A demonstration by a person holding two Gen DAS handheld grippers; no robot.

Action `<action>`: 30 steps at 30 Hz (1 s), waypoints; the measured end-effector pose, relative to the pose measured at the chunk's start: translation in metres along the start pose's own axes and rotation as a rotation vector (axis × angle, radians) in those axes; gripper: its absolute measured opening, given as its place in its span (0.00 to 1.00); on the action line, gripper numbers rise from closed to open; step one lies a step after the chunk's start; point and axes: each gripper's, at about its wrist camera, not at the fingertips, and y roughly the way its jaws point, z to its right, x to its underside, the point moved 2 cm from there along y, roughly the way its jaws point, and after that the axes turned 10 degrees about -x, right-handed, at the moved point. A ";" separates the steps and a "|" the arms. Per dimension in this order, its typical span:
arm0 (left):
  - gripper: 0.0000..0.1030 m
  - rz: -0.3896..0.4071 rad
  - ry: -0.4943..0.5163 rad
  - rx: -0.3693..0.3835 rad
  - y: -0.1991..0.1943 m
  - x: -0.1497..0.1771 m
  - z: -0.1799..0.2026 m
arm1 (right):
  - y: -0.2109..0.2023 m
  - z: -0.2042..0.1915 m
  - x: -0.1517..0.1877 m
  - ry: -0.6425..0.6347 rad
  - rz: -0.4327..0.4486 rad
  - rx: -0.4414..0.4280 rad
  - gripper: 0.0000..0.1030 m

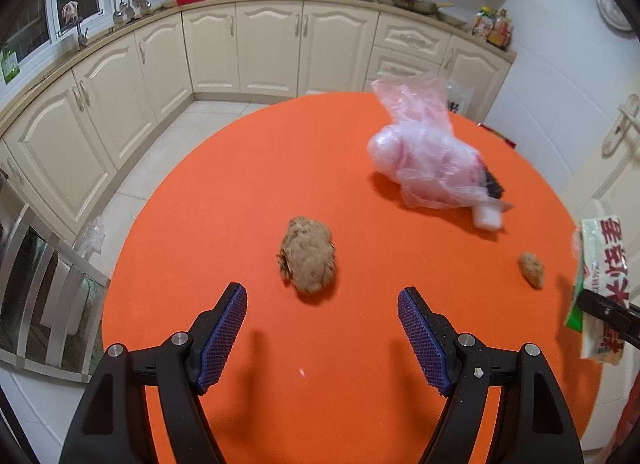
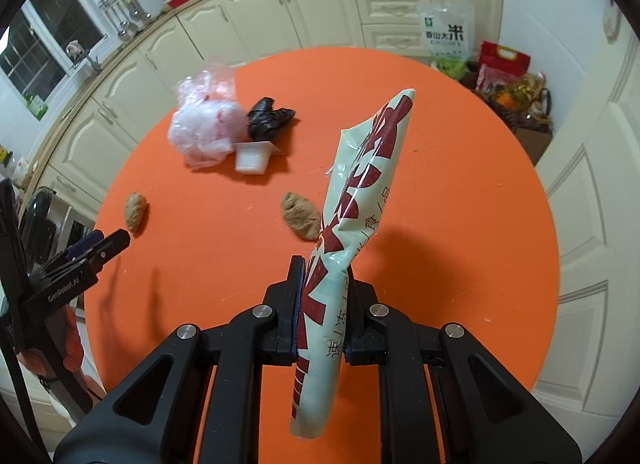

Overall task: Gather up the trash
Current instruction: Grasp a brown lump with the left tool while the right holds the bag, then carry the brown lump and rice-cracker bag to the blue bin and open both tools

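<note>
Trash is scattered over the round orange table (image 1: 248, 168). A white food wrapper with red print (image 2: 352, 200) is clamped between the closed-in fingers of the right gripper (image 2: 323, 304) and is held upright above the tabletop, its top end bent toward the far side. The same wrapper is seen at the right edge of the left wrist view. The left gripper (image 1: 322, 304) is held with its blue-padded fingers wide apart; nothing is gripped or touched by them. A brown crumpled lump (image 1: 307, 259) lies on the table just ahead of that gap. A smaller brown lump (image 1: 532, 269) is seen further right. A clear pinkish plastic bag (image 1: 424, 152) lies toward the far side, with a small white plastic cup (image 2: 252, 158) and a black crumpled bag (image 2: 268, 120) touching it. Cream kitchen cabinets (image 1: 264, 48) are seen behind the table.
</note>
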 end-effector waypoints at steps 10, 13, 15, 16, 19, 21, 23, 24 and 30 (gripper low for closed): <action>0.37 -0.049 -0.049 0.007 0.044 -0.023 -0.007 | 0.024 0.001 -0.012 -0.009 -0.036 0.005 0.14; 0.28 -0.056 -0.043 -0.008 0.046 -0.025 -0.009 | 0.025 -0.004 -0.013 -0.022 -0.037 -0.015 0.14; 0.28 -0.059 -0.043 0.000 0.045 -0.025 -0.009 | 0.025 -0.007 -0.013 -0.033 -0.034 -0.011 0.14; 0.28 -0.057 -0.043 0.006 0.043 -0.024 -0.009 | 0.025 -0.007 -0.013 -0.037 -0.031 -0.004 0.14; 0.28 -0.031 -0.032 -0.009 0.035 -0.022 -0.006 | 0.022 -0.008 -0.012 -0.035 -0.031 -0.003 0.14; 0.28 -0.019 -0.026 -0.015 0.030 -0.020 -0.004 | 0.019 -0.006 -0.011 -0.032 -0.028 -0.003 0.14; 0.28 -0.012 -0.022 -0.019 0.023 -0.017 -0.001 | 0.015 -0.005 -0.010 -0.030 -0.022 0.002 0.14; 0.28 -0.007 -0.019 -0.021 0.020 -0.016 0.000 | 0.011 -0.005 -0.008 -0.028 -0.020 -0.004 0.14; 0.28 0.015 0.014 -0.034 -0.001 -0.004 0.012 | -0.004 -0.001 0.000 -0.017 -0.018 -0.034 0.14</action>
